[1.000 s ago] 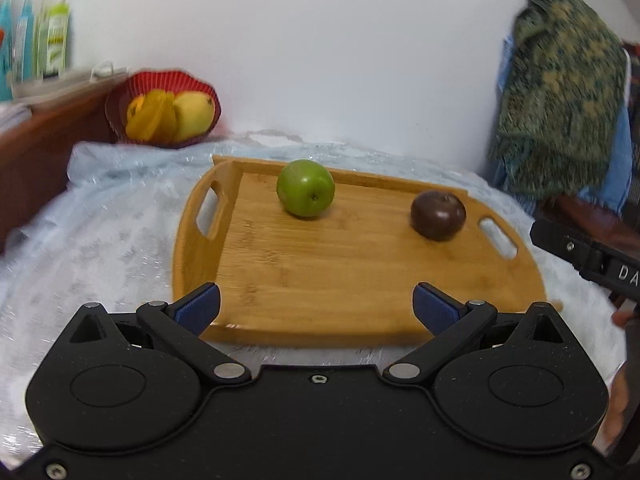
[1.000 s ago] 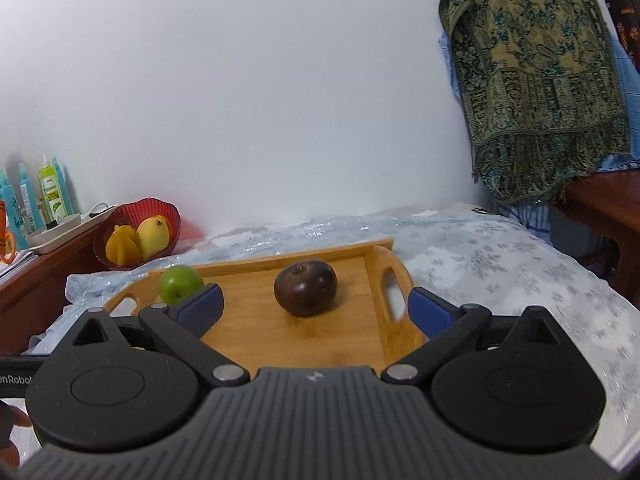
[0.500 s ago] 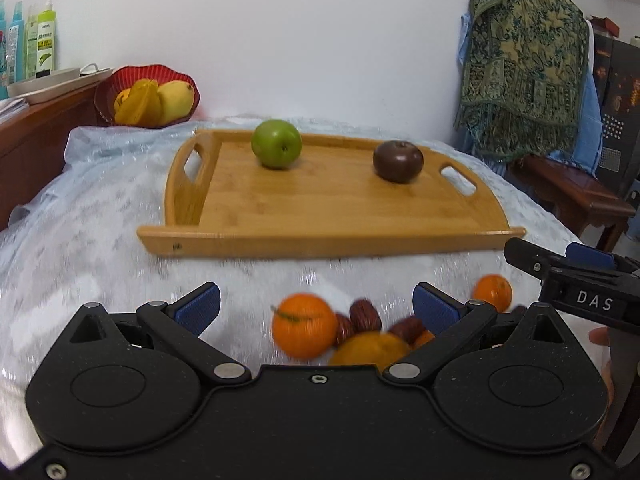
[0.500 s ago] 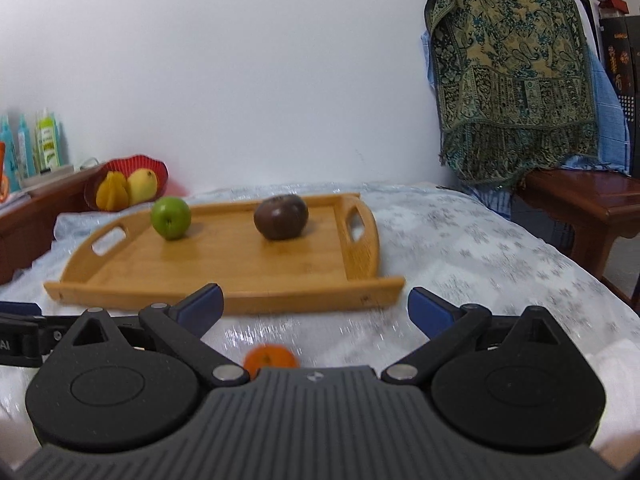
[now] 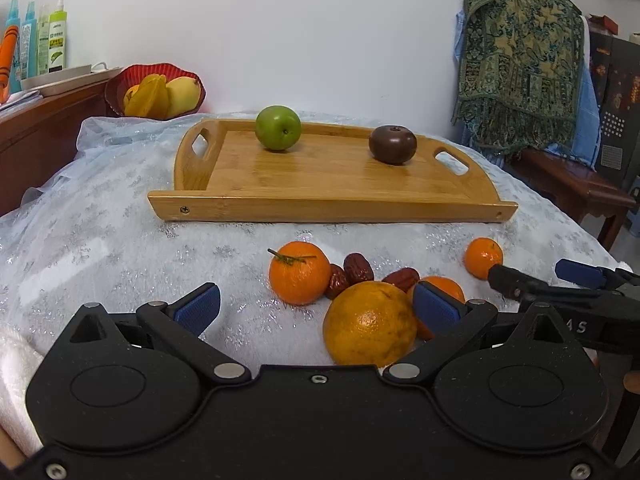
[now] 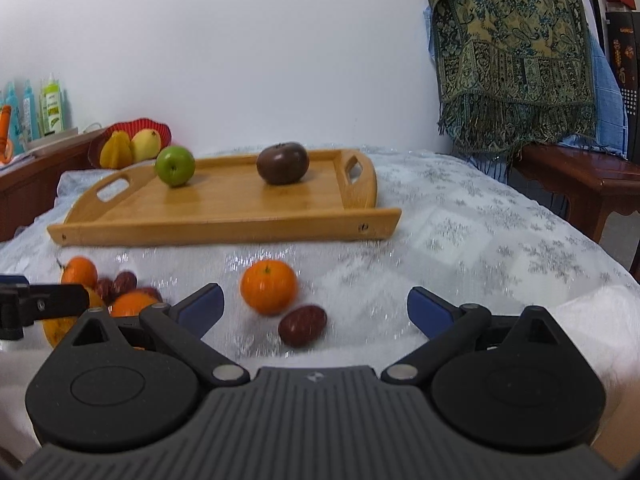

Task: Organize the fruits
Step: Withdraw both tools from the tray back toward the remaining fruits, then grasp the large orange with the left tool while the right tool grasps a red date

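A wooden tray (image 5: 320,184) (image 6: 224,216) holds a green apple (image 5: 278,127) (image 6: 175,165) and a dark purple fruit (image 5: 392,145) (image 6: 282,163). In front of it on the cloth lie a large orange (image 5: 370,330), tangerines (image 5: 299,272) (image 5: 483,257) (image 6: 268,287) and red dates (image 5: 358,268) (image 6: 302,325). My left gripper (image 5: 316,306) is open and empty, just before the large orange. My right gripper (image 6: 314,306) is open and empty, with a tangerine and a date ahead between its fingers.
A red basket (image 5: 154,90) with yellow fruit stands at the back left beside a wooden shelf with bottles (image 5: 38,44). A patterned cloth (image 5: 520,56) hangs at the right over a wooden bench (image 5: 572,184). A white towel (image 5: 16,368) lies at the near left.
Both grippers have pulled back and lowered from the tray. The loose oranges, tangerines and dates on the cloth have come into view. Both stay open.
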### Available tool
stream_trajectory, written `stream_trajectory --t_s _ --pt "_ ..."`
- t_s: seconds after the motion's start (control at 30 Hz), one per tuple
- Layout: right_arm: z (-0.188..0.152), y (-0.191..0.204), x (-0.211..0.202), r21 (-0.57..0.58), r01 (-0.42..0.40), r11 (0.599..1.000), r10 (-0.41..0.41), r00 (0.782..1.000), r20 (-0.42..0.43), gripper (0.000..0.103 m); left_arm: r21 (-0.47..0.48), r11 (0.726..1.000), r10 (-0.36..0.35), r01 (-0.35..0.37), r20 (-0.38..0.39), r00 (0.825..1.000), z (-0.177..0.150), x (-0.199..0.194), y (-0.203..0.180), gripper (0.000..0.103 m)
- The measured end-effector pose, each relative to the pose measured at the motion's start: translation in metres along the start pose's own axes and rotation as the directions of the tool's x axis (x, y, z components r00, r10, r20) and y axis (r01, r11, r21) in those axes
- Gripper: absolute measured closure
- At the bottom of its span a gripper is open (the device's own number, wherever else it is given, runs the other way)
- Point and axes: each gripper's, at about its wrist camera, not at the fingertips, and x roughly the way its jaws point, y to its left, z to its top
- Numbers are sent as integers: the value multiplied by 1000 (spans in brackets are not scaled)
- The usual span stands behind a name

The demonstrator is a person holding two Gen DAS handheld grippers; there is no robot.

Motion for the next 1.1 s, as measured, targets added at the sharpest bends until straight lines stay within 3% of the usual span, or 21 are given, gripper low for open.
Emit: stream_trajectory --t_s 0.33,0.6,0.97,1.1 --pt "-9 10 -2 -74 9 997 -8 1000 10 13 19 1000 -23 24 -27 999 -9 0 -7 1" --pt "-10 14 2 -67 -19 998 19 1000 -7 22 52 998 -37 39 -35 999 -13 0 -14 9" --pt "-12 17 3 -68 -25 997 24 1000 -9 37 25 997 -69 70 -59 996 -16 3 -11 36" --pt "-12 17 2 -67 -25 997 24 1000 -8 44 33 997 -64 66 -56 996 -16 3 -13 39"
